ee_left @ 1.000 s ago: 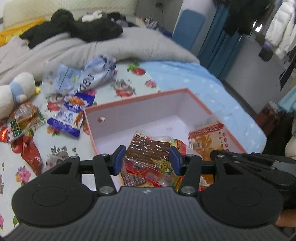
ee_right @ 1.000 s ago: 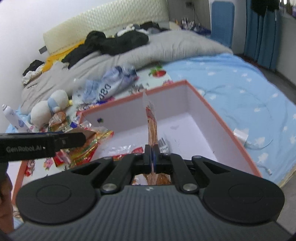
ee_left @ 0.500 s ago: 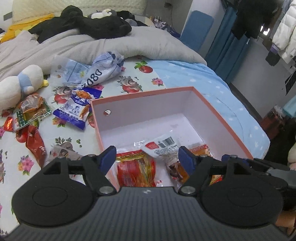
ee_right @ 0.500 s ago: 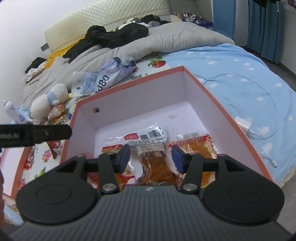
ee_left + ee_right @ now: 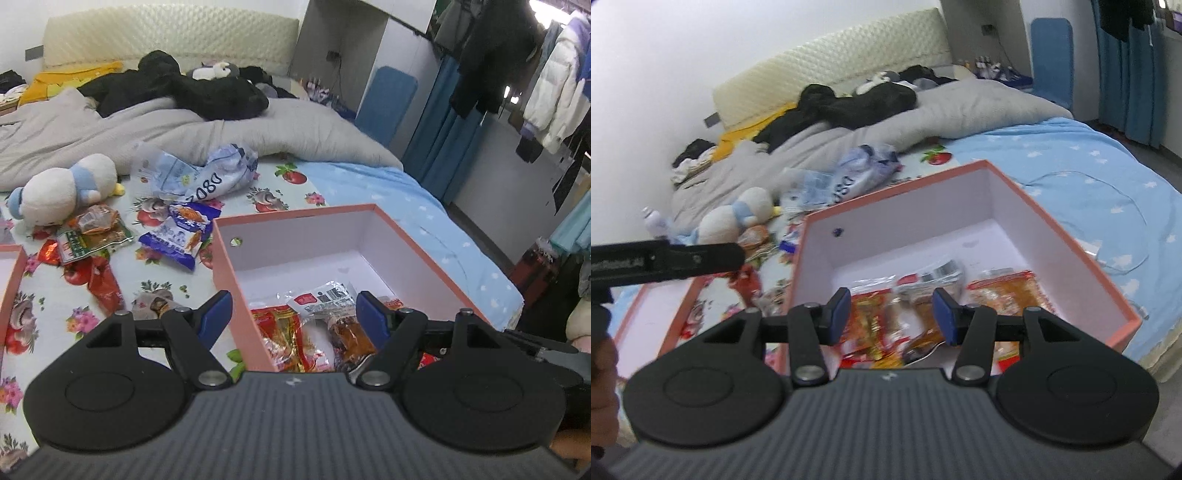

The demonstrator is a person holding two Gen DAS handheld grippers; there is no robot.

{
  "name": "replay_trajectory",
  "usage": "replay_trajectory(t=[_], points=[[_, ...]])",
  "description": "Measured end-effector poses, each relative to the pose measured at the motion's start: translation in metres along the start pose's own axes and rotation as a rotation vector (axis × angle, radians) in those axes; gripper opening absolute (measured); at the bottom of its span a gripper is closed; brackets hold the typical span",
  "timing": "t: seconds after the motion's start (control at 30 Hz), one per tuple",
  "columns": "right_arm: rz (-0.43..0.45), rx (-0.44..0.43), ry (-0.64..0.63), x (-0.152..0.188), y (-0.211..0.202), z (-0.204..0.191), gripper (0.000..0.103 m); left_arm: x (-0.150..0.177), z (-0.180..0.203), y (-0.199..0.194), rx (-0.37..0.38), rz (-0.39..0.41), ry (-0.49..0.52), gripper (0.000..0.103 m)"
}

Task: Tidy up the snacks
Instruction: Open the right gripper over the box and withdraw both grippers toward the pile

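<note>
A pink cardboard box (image 5: 221, 254) with a white inside sits on the bed and holds several snack packets, among them a red one (image 5: 280, 332) and a clear brown one (image 5: 347, 332). It also shows in the right wrist view (image 5: 1052, 229). My left gripper (image 5: 295, 314) is open and empty above the box's near left edge. My right gripper (image 5: 890, 314) is open and empty over the packets (image 5: 1008, 291) in the box. Loose snacks lie on the sheet: a blue bag (image 5: 181, 236), a green-and-orange packet (image 5: 92, 236), a red packet (image 5: 103, 284).
A white plush toy (image 5: 62, 192) and a crumpled blue-white plastic bag (image 5: 207, 177) lie behind the snacks. A grey duvet with black clothes (image 5: 207, 88) covers the bed's far side. A second pink box (image 5: 653, 314) is at the left. A white charger cable (image 5: 1115, 229) lies right of the box.
Both grippers have opened and let go of their packets, which now lie in the box. Both have pulled back and up from the box.
</note>
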State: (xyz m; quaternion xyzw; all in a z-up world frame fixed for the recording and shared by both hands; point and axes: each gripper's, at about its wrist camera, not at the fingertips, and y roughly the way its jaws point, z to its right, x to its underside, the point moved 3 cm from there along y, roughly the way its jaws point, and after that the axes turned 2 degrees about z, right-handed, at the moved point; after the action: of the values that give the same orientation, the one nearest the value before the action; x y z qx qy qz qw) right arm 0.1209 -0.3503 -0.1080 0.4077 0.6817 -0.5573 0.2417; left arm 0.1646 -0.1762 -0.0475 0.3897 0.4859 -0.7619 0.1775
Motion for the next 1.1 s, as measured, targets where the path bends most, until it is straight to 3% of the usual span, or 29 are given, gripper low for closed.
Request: replay_trajectory(t=[0.3, 0.47, 0.93, 1.1], points=[[0.047, -0.052, -0.018, 0.021, -0.026, -0.039, 0.052, 0.029, -0.025, -0.058, -0.031, 0.064, -0.002, 0.078], [0.063, -0.077, -0.037, 0.036, -0.034, -0.056, 0.052, 0.048, -0.042, -0.08, -0.031, 0.068, -0.058, 0.078], [-0.015, -0.15, -0.028, 0.095, -0.064, -0.095, 0.052, 0.111, -0.084, -0.137, -0.099, 0.061, -0.151, 0.078], [-0.023, -0.148, -0.064, 0.1, -0.057, -0.105, 0.052, 0.121, -0.105, -0.144, -0.118, 0.05, -0.19, 0.078]])
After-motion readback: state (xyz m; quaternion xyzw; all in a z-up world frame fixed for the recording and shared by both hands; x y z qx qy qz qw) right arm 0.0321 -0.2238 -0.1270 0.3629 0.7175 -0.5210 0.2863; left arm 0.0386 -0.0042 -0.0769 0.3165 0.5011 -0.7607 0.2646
